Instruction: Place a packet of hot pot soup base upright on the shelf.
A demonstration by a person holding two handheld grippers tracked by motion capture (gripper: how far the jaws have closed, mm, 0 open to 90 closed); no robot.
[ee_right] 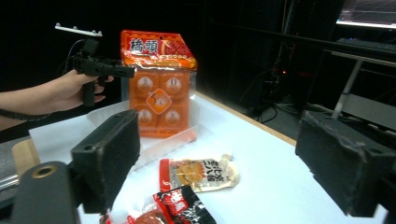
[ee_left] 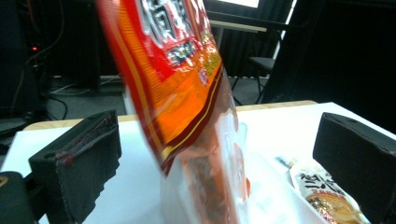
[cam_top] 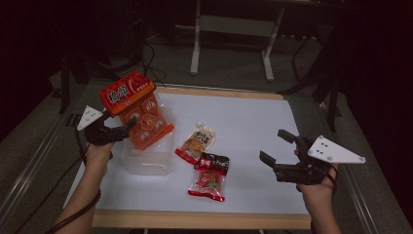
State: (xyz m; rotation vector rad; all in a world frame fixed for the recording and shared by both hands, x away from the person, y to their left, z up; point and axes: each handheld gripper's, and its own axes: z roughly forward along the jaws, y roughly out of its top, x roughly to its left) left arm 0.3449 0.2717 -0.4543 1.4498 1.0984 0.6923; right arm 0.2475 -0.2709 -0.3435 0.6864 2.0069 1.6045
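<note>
Since the orange bag (cam_top: 137, 113), standing in the clear bin (cam_top: 146, 161) at the left, looks light, soft and crinkly, its stiffer top seal is best pinched; both grippers (cam_top: 130, 122) (cam_top: 274, 148) are seen released.

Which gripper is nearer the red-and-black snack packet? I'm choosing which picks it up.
Right. The right gripper hovers open just beside the red-and-black snack packet; the left gripper is farther, across the clear plastic tub.
</note>
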